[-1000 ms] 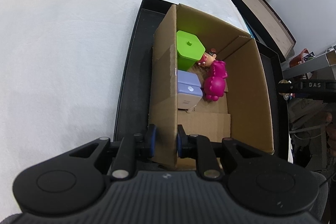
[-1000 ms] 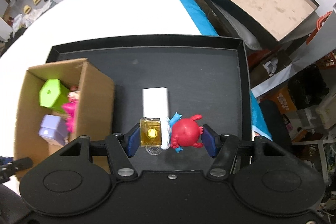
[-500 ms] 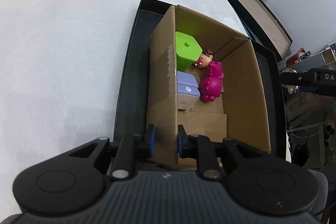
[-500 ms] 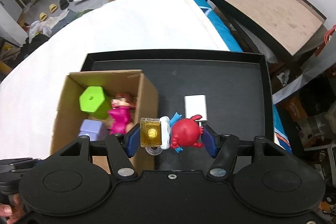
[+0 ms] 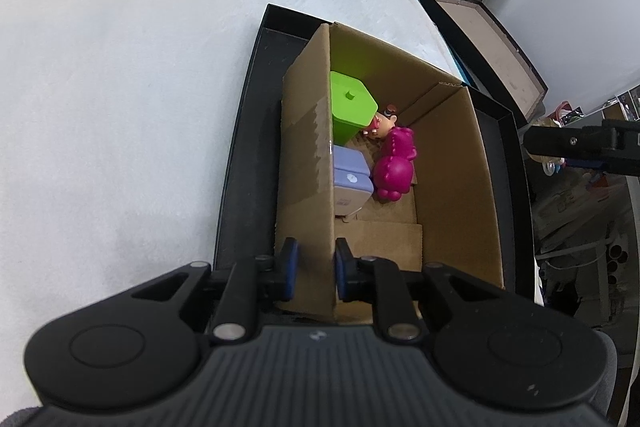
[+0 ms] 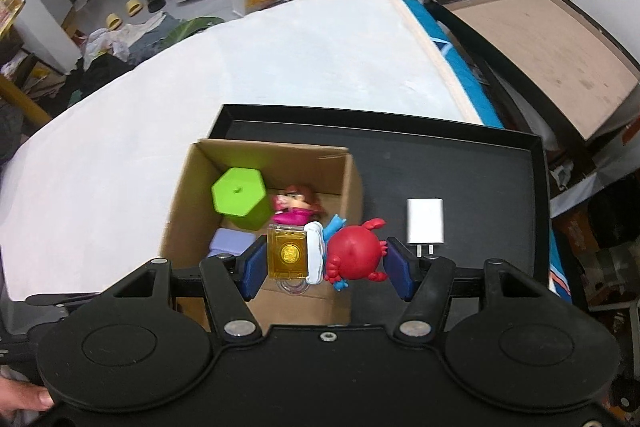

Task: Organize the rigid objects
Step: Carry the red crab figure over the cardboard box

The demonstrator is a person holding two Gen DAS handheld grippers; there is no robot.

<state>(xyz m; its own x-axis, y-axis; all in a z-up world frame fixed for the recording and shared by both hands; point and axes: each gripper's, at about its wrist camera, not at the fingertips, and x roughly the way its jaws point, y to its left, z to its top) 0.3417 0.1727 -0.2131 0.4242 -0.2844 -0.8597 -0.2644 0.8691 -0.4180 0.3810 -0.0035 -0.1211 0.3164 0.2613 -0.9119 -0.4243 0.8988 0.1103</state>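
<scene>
A cardboard box stands on a black tray and holds a green hexagonal container, a lilac case, a magenta toy and a small doll. My left gripper is shut on the box's near left wall. My right gripper is shut on a red crab toy with a yellow block attached, held above the box's right wall. The green container and doll show below it.
A white charger lies on the black tray right of the box. The tray rests on a white bed. An open brown case sits to the right. A hand shows at the lower left.
My right gripper has carried the crab toy up and to the left, from over the charger on the tray to above the box's right wall. The left gripper has stayed on the box wall.
</scene>
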